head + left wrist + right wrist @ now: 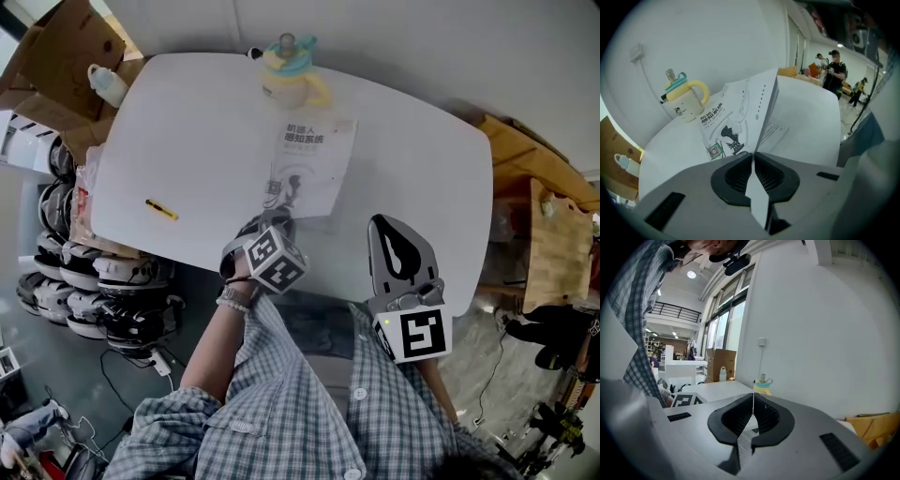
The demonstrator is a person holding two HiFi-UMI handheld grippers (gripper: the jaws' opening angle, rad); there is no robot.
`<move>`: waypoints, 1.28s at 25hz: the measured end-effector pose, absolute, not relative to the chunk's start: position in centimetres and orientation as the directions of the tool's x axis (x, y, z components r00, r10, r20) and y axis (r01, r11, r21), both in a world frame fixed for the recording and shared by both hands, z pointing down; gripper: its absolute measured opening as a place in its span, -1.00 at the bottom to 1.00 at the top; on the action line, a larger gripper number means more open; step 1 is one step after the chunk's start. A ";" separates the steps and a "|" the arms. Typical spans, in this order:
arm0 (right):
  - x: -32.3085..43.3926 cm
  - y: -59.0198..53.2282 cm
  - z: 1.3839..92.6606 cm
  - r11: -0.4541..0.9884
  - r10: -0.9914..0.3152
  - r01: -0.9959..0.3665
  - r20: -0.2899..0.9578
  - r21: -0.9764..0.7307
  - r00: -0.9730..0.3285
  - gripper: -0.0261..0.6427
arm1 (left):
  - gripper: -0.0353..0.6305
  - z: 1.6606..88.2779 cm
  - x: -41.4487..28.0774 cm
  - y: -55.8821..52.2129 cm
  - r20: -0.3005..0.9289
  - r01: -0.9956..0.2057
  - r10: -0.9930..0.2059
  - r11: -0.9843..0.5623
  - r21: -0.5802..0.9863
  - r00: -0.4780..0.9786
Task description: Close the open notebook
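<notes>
Checked shirt sleeves fill the bottom of the head view, with both tongs just above them at the near edge of the white tabletop. The left tongs are clamped on the near edge of the notebook, which lies mid-frame. In the left gripper view these tongs pinch a raised sheet edge-on, with cover art on its left face and small print on its right. The right tongs sit to the right of the notebook, apart from it; their jaws meet at the tips with nothing between them. A yellow cup with a teal lid stands beyond the notebook, and a yellow pen lies at the left.
</notes>
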State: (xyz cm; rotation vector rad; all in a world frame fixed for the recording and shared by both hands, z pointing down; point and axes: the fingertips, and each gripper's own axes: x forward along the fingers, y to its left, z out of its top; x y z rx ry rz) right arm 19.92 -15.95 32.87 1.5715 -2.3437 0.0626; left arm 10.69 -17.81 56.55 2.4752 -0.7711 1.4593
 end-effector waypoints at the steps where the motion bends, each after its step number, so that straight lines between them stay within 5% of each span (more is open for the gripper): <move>1: 20.0 -15.9 32.9 0.391 -0.896 -0.910 0.285 0.138 -0.342 -0.86 | -0.82 56.7 10.8 -17.7 0.859 -0.489 -0.336 -0.864 -0.119 0.386; 6: 20.2 -15.9 32.8 0.370 -0.904 -0.919 0.283 0.137 -0.321 -0.86 | -0.80 57.8 10.5 -17.2 0.886 -0.423 -0.306 -0.895 -0.143 0.348; 17: 20.6 -15.3 32.7 0.324 -0.920 -0.935 0.277 0.144 -0.276 -0.86 | -0.80 57.3 9.6 -16.5 0.824 -0.541 -0.269 -0.839 0.054 0.499; 32: 20.0 -15.5 31.5 0.278 -0.947 -0.945 0.213 0.172 -0.240 -0.86 | -0.87 45.2 5.6 -21.0 0.545 -0.656 -0.507 -0.747 0.109 0.668</move>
